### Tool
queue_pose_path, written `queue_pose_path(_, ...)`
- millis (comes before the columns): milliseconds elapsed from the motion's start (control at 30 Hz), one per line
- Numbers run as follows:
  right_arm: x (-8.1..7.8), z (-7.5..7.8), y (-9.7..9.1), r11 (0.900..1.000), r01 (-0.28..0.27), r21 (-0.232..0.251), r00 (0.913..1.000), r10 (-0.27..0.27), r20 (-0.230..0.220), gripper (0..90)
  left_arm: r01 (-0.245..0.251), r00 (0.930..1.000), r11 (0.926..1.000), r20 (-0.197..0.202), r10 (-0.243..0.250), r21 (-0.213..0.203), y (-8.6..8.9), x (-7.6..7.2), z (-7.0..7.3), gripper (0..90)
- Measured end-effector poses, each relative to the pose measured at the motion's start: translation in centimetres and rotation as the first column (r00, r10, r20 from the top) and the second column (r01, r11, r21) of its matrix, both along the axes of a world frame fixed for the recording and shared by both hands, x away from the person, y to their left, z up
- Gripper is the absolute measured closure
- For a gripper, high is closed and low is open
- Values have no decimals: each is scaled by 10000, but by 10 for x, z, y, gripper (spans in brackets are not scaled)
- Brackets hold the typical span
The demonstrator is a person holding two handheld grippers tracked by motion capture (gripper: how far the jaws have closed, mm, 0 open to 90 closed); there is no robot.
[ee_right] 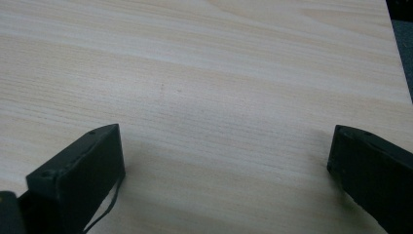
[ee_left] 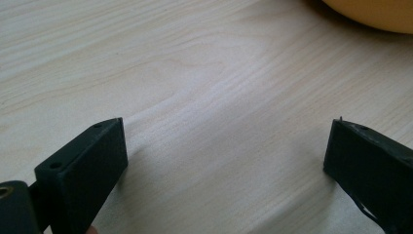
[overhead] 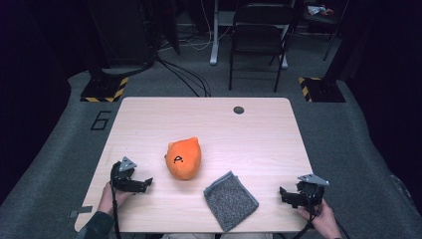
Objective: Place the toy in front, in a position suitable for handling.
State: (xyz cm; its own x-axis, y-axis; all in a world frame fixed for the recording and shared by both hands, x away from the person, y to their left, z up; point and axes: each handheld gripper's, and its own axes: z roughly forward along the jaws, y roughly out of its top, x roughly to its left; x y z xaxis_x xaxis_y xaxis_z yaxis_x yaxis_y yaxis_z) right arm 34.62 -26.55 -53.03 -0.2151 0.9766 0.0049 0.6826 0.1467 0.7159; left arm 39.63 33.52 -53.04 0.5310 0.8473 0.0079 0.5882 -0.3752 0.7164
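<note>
An orange plush toy [overhead: 183, 158] with a black mark on it lies near the middle of the wooden table [overhead: 209, 124]. A folded grey cloth [overhead: 230, 199] rests near the front edge, right of the toy. My left gripper [overhead: 145, 183] sits low at the front left, open, jaws pointing right toward the toy. In the left gripper view its jaws stand wide over bare wood [ee_left: 209, 97], with the toy's edge [ee_left: 375, 12] at the top right. My right gripper [overhead: 282, 194] is at the front right, open, pointing left toward the cloth, nothing between its jaws.
A small dark round cap [overhead: 239, 110] is set in the table's far side. Beyond the table stand a folding chair [overhead: 259, 35] and stands with yellow-black striped bases [overhead: 105, 89], with cables across the grey floor.
</note>
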Motion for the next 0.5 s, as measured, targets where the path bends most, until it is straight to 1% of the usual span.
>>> queue_pose_path(167, 0, 0, 0, 10000, -35, -2, 10000, 35, -21, 0, 11, 10000, 10000, 1, -11, 22, 0, 0, 0, 16)
queue_pose_path(300, 1, 0, 1, 10000, 72, -25, 10000, -72, 20, 0, 12, 10000, 10000, 3, -12, 25, 0, 0, 0, 16)
queue_pose_path(400, -1, 1, 1, 9999, -11, -113, 10000, 12, 31, 0, 12, 10000, 10000, 4, -12, 22, 0, 0, 0, 16)
queue_pose_path(433, -3, 1, 1, 9995, -88, -312, 9999, 91, 105, 0, 8, 10000, 10000, 5, -8, 20, 0, 0, 0, 16)
queue_pose_path(467, -3, 1, 1, 9995, -88, -312, 9999, 91, 105, 0, 8, 10000, 10000, 5, -8, 20, 0, 0, 0, 16)
queue_pose_path(500, -5, 2, 3, 9975, -214, -674, 9991, 237, 338, 0, 12, 10000, 10000, 1, -12, 19, 0, 0, 0, 16)
